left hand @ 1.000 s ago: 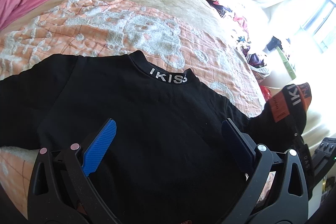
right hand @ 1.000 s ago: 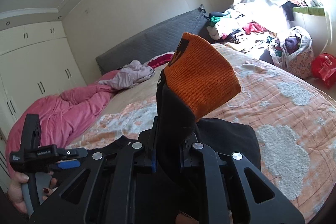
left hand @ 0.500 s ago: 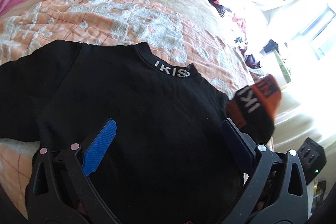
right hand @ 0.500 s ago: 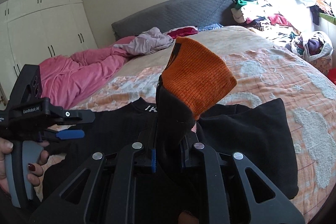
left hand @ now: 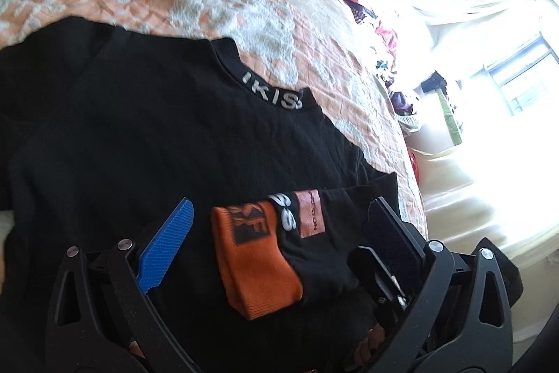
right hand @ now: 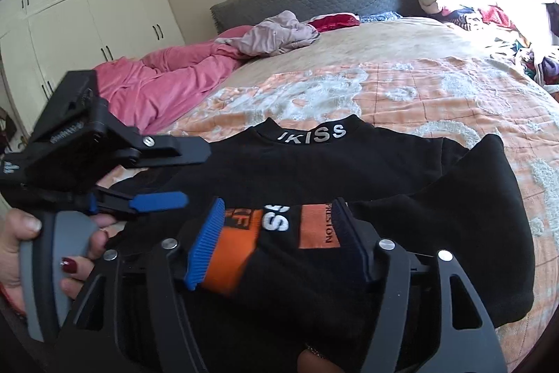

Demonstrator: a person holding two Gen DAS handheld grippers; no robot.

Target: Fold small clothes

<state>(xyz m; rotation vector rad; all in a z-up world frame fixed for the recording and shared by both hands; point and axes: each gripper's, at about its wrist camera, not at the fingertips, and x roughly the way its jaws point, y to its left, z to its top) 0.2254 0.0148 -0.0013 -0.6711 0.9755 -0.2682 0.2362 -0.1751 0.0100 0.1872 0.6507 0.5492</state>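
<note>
Sleeve [right hand: 279,243] was pinched upright in my right fingers [right hand: 276,240] 0.5 s ago; now folded across the shirt [left hand: 157,135] body, lying between those fingers, now spread. Left fingers [left hand: 279,233] spread, hovering above it. Right-side fold looks done; left sleeve next.

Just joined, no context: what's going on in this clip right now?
A person is folding a black top spread on a bed. Its right sleeve, with the orange cuff, is folded in across the body of the top. The right tool sits over the sleeve with its jaws apart, so it looks released rather than gripped. The left tool hovers open above the folded sleeve, holding nothing.
</note>
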